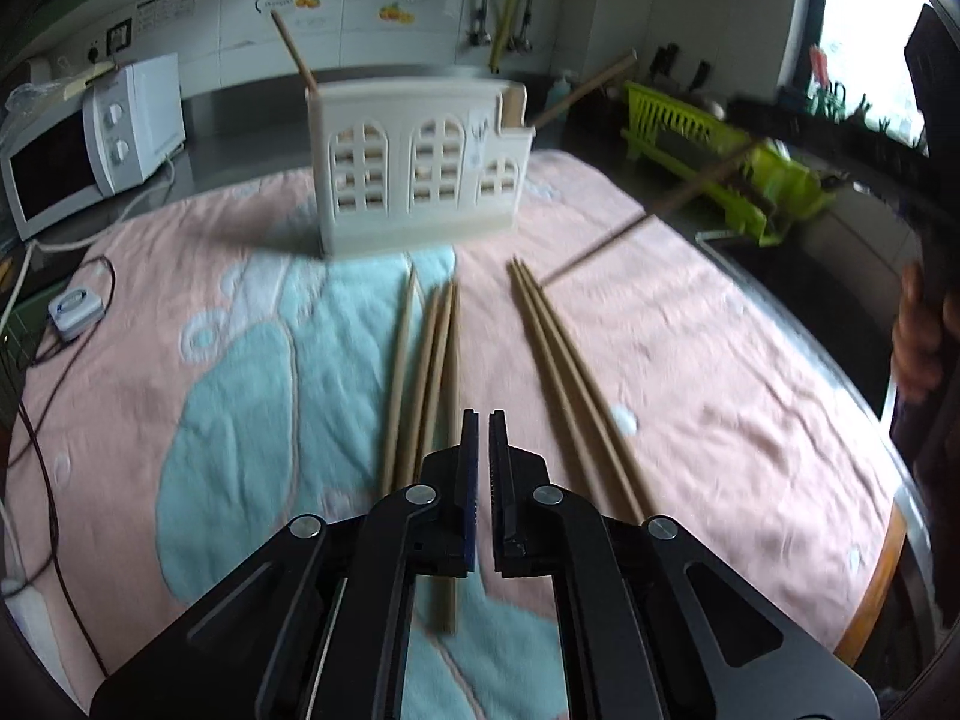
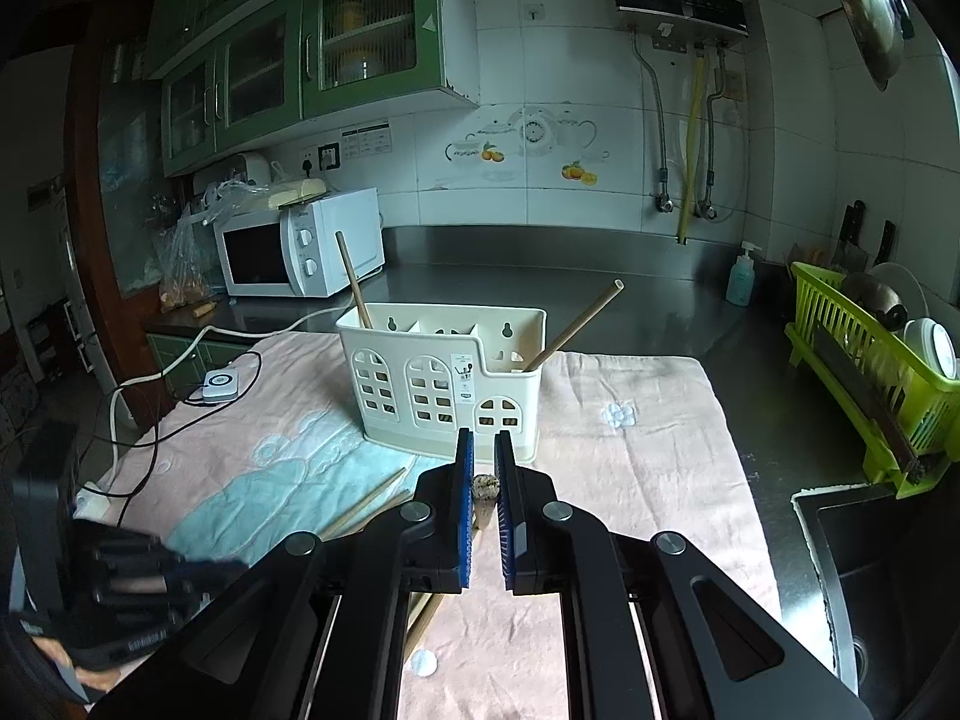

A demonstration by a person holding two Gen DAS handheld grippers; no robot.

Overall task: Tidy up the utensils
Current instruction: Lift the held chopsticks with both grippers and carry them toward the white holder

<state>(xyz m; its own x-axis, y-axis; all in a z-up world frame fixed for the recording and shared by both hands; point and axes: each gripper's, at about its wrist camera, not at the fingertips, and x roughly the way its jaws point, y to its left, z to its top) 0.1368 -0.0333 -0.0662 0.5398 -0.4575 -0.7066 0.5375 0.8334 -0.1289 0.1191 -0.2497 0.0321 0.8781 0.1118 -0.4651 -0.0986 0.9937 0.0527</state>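
Several wooden chopsticks are lying loose on the towel-covered surface, just in front of the white utensil holder, which is already holding two. Right gripper is clamping one chopstick near its thick end. Left gripper is hovering over the loose sticks, jaws nearly together, gripping nothing. Sticks are probably light, stiff, smooth and prone to rolling; pinching mid-shaft or nearer the thick end looks safest.
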